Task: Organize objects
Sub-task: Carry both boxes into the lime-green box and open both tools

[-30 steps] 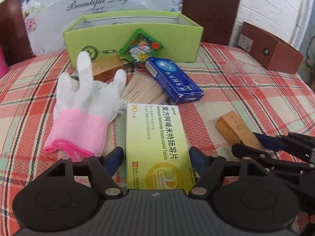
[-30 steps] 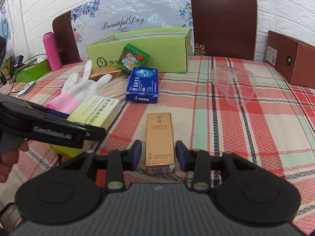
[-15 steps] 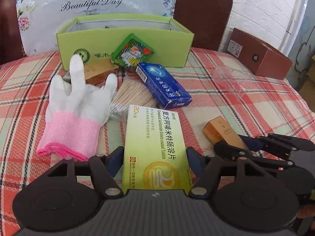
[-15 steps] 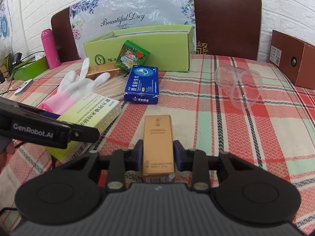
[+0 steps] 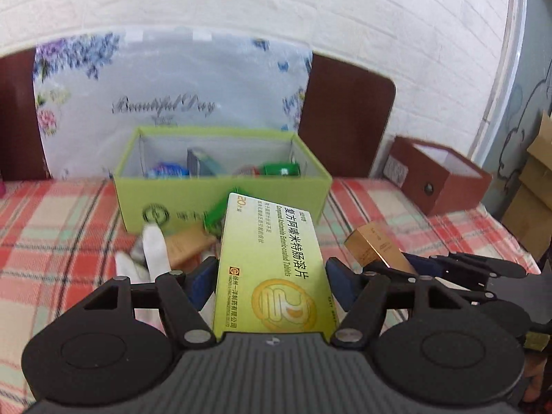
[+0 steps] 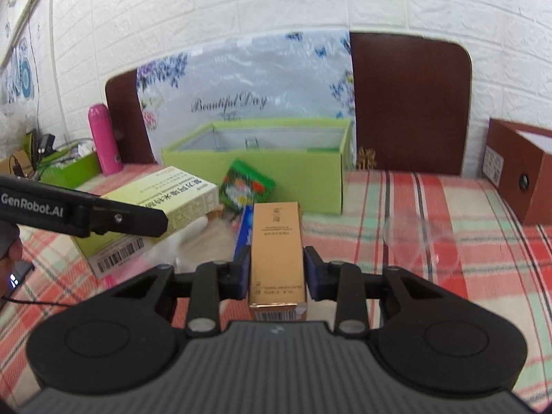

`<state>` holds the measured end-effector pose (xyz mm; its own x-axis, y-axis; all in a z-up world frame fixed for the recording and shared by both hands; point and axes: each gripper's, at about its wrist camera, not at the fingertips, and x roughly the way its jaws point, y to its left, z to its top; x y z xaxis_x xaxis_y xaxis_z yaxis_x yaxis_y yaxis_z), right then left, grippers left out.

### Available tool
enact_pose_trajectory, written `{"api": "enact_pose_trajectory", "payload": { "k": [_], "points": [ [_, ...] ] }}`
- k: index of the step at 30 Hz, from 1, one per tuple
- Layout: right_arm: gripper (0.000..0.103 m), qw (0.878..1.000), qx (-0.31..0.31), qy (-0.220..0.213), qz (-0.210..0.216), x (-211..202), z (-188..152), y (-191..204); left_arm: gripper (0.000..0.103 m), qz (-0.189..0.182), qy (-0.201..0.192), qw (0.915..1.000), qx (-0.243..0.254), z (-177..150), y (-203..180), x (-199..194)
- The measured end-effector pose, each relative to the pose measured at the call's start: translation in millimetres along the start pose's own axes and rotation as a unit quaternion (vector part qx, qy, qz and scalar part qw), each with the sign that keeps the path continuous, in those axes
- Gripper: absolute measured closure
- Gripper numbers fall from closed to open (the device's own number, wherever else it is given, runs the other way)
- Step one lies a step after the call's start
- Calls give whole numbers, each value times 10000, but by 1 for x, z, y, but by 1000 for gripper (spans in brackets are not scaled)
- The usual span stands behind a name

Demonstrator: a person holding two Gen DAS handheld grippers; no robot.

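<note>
The left gripper [image 5: 270, 276] was clamped on a flat yellow-green cardboard medicine box [image 5: 272, 269] with Chinese print and a gold emblem, its blue pads pressed against the box's long sides. The box was off the table and tilted up toward the far side. The right gripper [image 6: 277, 270] was closed around a slim gold rectangular carton [image 6: 277, 262], held by its two long sides with its barcoded end nearest the camera, also raised above the cloth.

From the right wrist, the left gripper's black arm crossed the near left, with the yellow-green box showing a barcode on its underside. From the left wrist, the gold carton appeared just to the right.

Below and beyond the held boxes lay a red, green and cream plaid tablecloth [image 6: 431, 207]. On it were a white fabric glove [image 5: 151, 252], a small tan box [image 5: 186, 246], a blue box [image 6: 243, 231] partly hidden behind the gold carton, and a blurred clear plastic cup [image 6: 414, 238] on its side to the right.

Farther back, a green floral packet [image 6: 246, 189] leaned against the front wall of an open lime-green cardboard box [image 5: 220, 193], which held several small packages. A brown open box [image 5: 445, 183] stood to the far right, a pink bottle [image 6: 103, 138] to the far left.
</note>
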<state>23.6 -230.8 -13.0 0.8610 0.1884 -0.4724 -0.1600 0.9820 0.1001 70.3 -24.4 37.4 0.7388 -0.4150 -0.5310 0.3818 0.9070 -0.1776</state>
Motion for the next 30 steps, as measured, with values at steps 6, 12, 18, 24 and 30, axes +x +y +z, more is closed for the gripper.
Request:
{"api": "enact_pose_trajectory", "payload": {
  "k": [6,12,18,24,30],
  "points": [
    [72,9990,-257,-375,-4,18,41,1,32,192,-382,9987,-269,48,25,9],
    [72,9976,-423,-540,-94,53,75,-2,32,461,-478,9968,-434,90,51,46],
    [72,9984,-295,-436,-180,110,101,-13,32,652,-393,9949,-668,112,82,97],
    [72,9997,-145,-161,-102,179,112,-19,32,729,-254,9939,-787,118,106,138],
    [41,9998,-157,-6,135,219,100,-17,30,581,-147,9929,-1026,102,123,146]
  ]
}}
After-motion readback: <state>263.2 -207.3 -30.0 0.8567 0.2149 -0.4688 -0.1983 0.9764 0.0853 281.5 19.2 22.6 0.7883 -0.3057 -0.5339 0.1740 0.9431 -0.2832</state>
